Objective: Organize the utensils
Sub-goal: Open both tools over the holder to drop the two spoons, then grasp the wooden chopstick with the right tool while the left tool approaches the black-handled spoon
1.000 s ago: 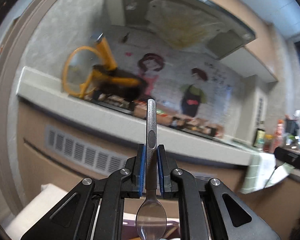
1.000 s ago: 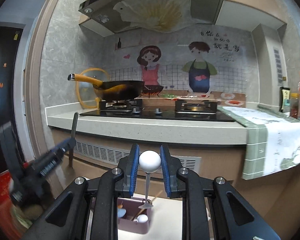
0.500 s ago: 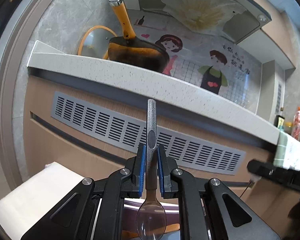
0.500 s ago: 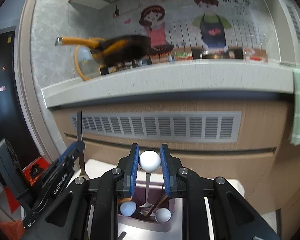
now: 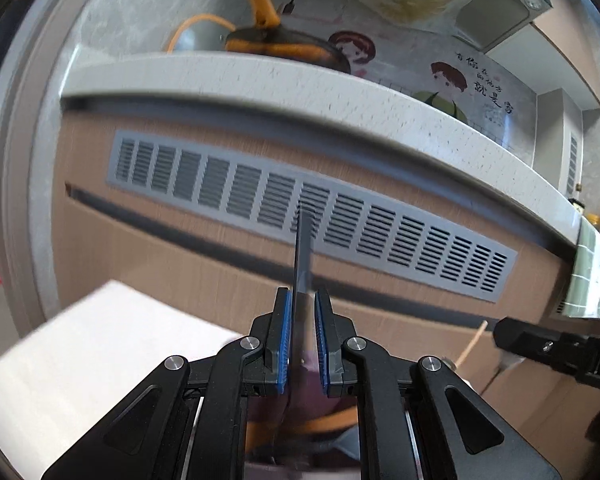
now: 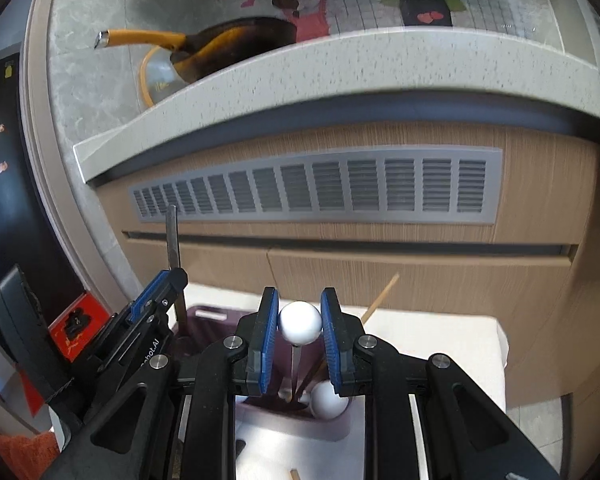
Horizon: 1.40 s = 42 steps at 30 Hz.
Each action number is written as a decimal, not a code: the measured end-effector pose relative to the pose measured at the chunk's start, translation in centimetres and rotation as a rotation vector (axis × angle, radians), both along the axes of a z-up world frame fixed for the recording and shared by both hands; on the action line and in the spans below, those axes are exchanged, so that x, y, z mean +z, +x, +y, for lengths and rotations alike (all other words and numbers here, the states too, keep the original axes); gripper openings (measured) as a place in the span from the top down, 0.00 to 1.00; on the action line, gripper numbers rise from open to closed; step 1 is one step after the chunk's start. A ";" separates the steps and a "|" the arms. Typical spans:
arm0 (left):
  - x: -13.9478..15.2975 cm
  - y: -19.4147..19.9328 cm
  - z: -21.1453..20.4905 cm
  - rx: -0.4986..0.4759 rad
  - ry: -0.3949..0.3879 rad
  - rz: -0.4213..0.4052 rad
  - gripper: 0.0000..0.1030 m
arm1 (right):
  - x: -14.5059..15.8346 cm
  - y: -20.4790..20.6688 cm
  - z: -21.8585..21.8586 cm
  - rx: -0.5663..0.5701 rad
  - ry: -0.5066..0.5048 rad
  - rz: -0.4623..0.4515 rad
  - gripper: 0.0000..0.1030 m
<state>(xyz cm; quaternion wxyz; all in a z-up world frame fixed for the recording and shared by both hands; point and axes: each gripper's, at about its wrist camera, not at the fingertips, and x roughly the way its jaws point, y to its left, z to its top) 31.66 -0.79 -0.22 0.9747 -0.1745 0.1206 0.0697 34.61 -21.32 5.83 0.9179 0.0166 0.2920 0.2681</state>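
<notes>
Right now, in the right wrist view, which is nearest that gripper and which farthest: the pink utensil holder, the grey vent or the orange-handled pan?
1. Pink utensil holder: just below the right gripper.
2. Grey vent: ahead, on the cabinet front.
3. Orange-handled pan: upper left, on the counter.

Two grippers, side by side, both pointing forward and a bit down. Left gripper (image 5: 301,338): jaws nearly together, blue pads (image 5: 284,340) pressed on a thin flat handle (image 5: 303,256) standing straight up. Right gripper (image 6: 299,328): jaws a little wider, blue pads (image 6: 269,340) squeezing a white ball (image 6: 300,323) on a thin stick. Left gripper also seen from the right wrist, low on the left, close by.
</notes>
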 end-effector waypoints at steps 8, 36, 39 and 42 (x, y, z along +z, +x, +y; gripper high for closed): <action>3.6 -3.6 3.6 -0.107 -0.142 0.005 0.80 | 0.6 -2.2 -1.8 0.001 0.007 -0.034 0.78; -5.4 -13.2 -0.1 -0.363 0.047 0.607 0.75 | -13.5 -9.6 -4.2 0.088 -0.347 0.302 0.75; -5.6 -13.3 -0.2 -0.365 0.050 0.618 0.75 | -13.2 -10.1 -5.6 0.060 -0.310 0.313 0.75; -5.7 -13.1 -0.5 -0.372 0.050 0.627 0.75 | -13.1 -11.0 -7.5 0.037 -0.243 0.339 0.75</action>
